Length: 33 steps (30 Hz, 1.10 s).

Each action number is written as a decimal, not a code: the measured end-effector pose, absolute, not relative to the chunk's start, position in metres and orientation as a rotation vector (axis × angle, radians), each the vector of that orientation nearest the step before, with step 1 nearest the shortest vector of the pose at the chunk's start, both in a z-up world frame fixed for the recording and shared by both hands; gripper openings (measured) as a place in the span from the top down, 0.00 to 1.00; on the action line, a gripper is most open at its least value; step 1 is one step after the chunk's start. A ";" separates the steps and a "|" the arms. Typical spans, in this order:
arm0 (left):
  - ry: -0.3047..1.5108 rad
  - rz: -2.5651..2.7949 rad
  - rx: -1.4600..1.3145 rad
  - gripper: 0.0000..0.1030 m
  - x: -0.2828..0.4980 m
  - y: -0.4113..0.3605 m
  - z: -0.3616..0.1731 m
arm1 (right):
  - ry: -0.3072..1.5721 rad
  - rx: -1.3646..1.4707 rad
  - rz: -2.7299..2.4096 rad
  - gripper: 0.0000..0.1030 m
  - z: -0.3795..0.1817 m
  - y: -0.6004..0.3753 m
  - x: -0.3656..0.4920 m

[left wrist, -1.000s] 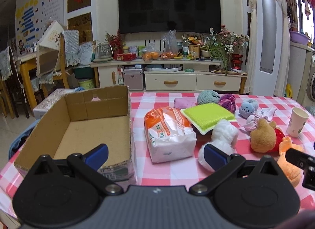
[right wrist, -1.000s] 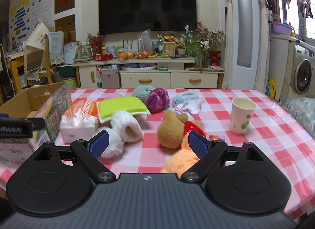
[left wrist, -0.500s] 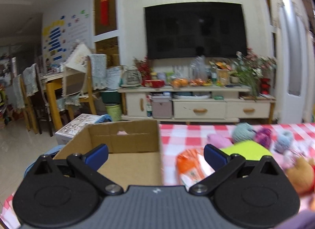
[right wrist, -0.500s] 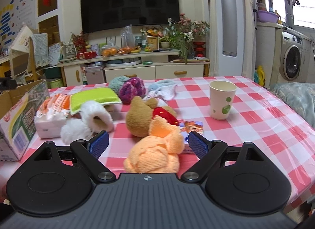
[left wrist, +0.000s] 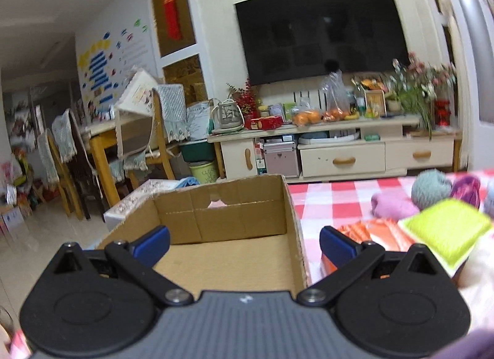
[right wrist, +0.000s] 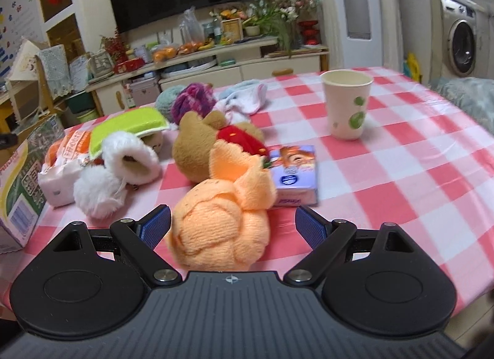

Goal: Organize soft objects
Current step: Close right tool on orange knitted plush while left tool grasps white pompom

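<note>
An orange knitted soft toy (right wrist: pixel 220 220) lies on the checked table between the open fingers of my right gripper (right wrist: pixel 233 227), nearer the left finger. Behind it are a brown plush bear (right wrist: pixel 197 145), white fluffy earmuffs (right wrist: pixel 117 173), a green sponge (right wrist: pixel 128 125), yarn balls (right wrist: pixel 191 101) and a pale sock (right wrist: pixel 247 99). My left gripper (left wrist: pixel 244 247) is open and empty over the open cardboard box (left wrist: pixel 228 229). In the left wrist view the green sponge (left wrist: pixel 444 229), the pink soft piece (left wrist: pixel 392 206) and the grey-blue yarn ball (left wrist: pixel 430 189) show at right.
A paper cup (right wrist: pixel 347 104) stands at the right of the table. A tissue pack (right wrist: pixel 296 173) lies beside the orange toy. An orange and white bag (right wrist: pixel 63 167) lies left of the earmuffs. The box side (right wrist: pixel 21 183) is at the far left.
My right gripper has moved forward and right until the orange toy sits between its fingers. My left gripper has swung left and tilted up over the box.
</note>
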<state>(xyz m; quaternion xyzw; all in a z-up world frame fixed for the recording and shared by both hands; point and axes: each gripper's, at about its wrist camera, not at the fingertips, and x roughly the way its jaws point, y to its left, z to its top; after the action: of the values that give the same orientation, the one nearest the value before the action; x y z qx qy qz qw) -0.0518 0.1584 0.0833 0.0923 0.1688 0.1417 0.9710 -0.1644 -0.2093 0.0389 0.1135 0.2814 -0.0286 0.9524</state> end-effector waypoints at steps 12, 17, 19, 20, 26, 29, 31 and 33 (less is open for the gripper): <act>0.424 0.256 0.313 0.01 -0.078 0.162 0.093 | 0.601 0.212 0.007 0.00 0.034 -0.202 -0.147; 0.310 0.190 0.303 0.01 -0.098 0.141 0.111 | 0.619 0.227 0.009 0.00 0.031 -0.208 -0.141; 0.300 0.111 0.293 0.01 -0.104 0.128 0.116 | 0.632 0.231 0.004 0.00 0.030 -0.208 -0.140; 0.307 0.060 0.289 0.01 -0.106 0.120 0.117 | 0.639 0.232 0.002 0.00 0.030 -0.208 -0.140; 0.489 -0.191 0.295 0.01 -0.093 0.075 0.083 | 0.650 0.239 0.009 0.00 0.029 -0.213 -0.138; 0.569 -0.235 0.345 0.01 -0.079 0.059 0.055 | 0.669 0.247 0.016 0.00 0.027 -0.217 -0.137; 0.608 -0.262 0.357 0.07 -0.069 0.051 0.041 | 0.675 0.254 0.030 0.00 0.027 -0.218 -0.136; 0.650 -0.280 0.362 0.12 -0.060 0.042 0.032 | 0.677 0.241 0.035 0.00 0.028 -0.218 -0.134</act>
<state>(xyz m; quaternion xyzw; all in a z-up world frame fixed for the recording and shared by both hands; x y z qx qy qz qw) -0.0597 0.0422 0.0322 0.1765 0.3166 -0.1365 0.9219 -0.1336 -0.2185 0.0280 0.1180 0.3311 0.0173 0.9360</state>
